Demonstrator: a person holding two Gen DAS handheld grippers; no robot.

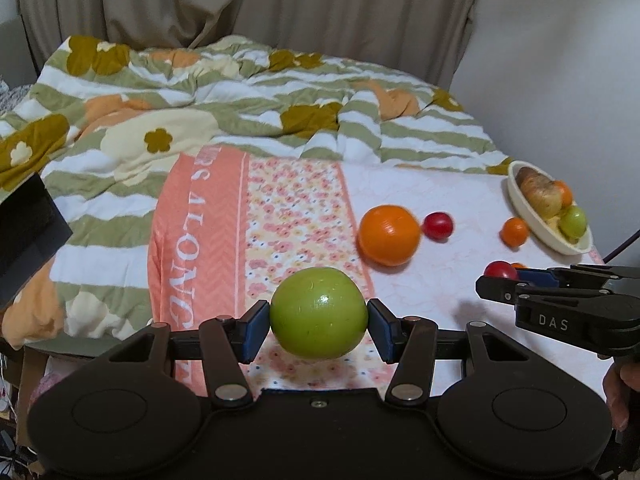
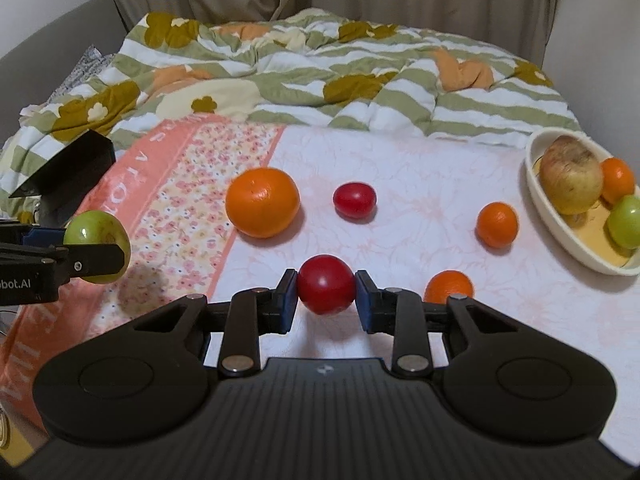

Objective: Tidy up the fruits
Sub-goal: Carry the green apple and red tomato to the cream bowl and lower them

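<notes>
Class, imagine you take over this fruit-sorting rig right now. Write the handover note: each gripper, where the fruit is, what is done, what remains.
Left gripper: shut on the green apple, held above the bed.
Right gripper: shut on a red fruit.
Done: cream bowl at the right holds a brownish fruit, a small orange and a green fruit.
Left: bowl both held fruits, then the big orange, the red fruit beside it and two small oranges on the sheet.

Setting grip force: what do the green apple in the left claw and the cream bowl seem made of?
Green apple: probably plastic or wax, not real; its skin is uniformly glossy with a sharp highlight, though fakeness isn't certain. Bowl: looks like glazed ceramic or melamine, smooth cream with a thick rounded rim; the pictures don't settle which.
</notes>
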